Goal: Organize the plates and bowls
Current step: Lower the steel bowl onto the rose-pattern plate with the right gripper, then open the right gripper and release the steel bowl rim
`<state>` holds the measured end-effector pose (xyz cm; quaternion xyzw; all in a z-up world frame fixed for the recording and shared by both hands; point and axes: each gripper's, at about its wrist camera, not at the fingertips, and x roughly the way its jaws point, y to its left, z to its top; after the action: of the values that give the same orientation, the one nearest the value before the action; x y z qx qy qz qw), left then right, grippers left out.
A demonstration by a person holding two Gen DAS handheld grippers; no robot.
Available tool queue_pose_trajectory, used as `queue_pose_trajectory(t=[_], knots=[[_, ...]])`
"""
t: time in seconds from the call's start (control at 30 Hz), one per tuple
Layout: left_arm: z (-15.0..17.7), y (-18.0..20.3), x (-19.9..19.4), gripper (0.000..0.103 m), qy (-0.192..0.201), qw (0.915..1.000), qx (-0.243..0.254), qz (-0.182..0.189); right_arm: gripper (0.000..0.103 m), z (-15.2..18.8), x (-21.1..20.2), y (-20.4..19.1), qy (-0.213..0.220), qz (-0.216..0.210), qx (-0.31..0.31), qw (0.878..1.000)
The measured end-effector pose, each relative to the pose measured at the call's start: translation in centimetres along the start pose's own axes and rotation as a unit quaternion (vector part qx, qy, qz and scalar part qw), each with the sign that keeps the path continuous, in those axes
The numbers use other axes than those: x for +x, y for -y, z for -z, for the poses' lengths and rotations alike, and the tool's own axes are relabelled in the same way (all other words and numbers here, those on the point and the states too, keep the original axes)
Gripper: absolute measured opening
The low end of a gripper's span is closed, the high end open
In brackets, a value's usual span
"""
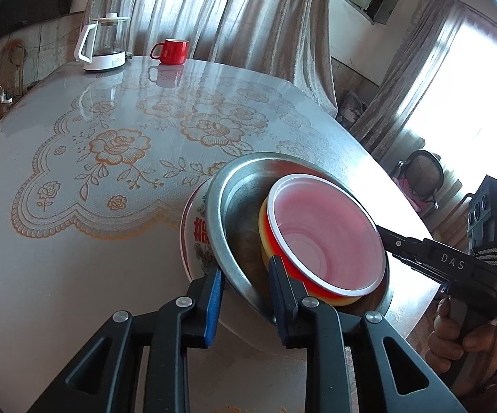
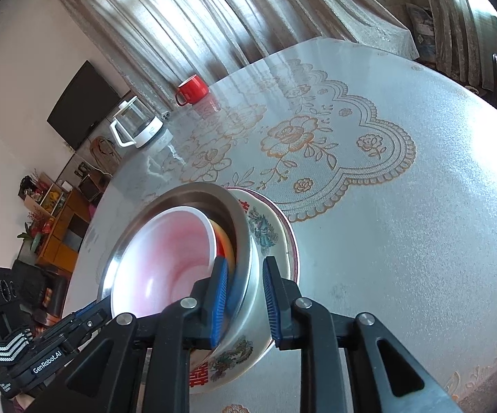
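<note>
A stack of dishes is held over the table: a white patterned plate [image 1: 193, 237] at the bottom, a steel bowl [image 1: 234, 206] on it, and a red-and-yellow plastic bowl [image 1: 324, 234] with a white inside in that. My left gripper [image 1: 246, 275] is shut on the rims of the steel bowl and the plate. My right gripper [image 2: 245, 275] is shut on the opposite rim of the steel bowl [image 2: 245, 241] and plate [image 2: 276, 237]. The plastic bowl [image 2: 169, 258] shows in the right wrist view too. The stack is tilted.
A round table with a lace-patterned cover [image 1: 110, 158] lies below. A red mug [image 1: 172, 51] and a glass kettle with a white base [image 1: 105, 44] stand at its far edge. Curtains, a chair [image 1: 420, 179] and a cabinet [image 2: 55, 220] surround the table.
</note>
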<state>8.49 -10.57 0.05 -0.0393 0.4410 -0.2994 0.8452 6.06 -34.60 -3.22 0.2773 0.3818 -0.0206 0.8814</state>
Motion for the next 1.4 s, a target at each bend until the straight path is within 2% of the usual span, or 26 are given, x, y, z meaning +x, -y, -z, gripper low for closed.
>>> queue_pose_trajectory(t=[0.7, 0.87, 1.1, 1.4], knots=[[0.9, -0.2, -1.9, 0.026, 0.032, 0.9994, -0.002, -0.012, 0.022, 1.0, -0.3, -0.9, -0.001, 0.003, -0.017, 1.000], [1.1, -0.3, -2.4, 0.029, 0.039, 0.9990, -0.003, -0.022, 0.024, 1.4, -0.6, -1.1, -0.002, 0.007, -0.019, 1.000], [1.5, -0.5, -3.0, 0.032, 0.049, 0.9977, -0.004, -0.047, 0.026, 1.6, -0.8, -1.4, 0.000, 0.013, -0.023, 1.000], [2.2, -0.7, -3.2, 0.032, 0.052, 0.9933, 0.000, -0.104, 0.031, 1.9, -2.1, -2.7, 0.026, 0.036, -0.054, 0.998]])
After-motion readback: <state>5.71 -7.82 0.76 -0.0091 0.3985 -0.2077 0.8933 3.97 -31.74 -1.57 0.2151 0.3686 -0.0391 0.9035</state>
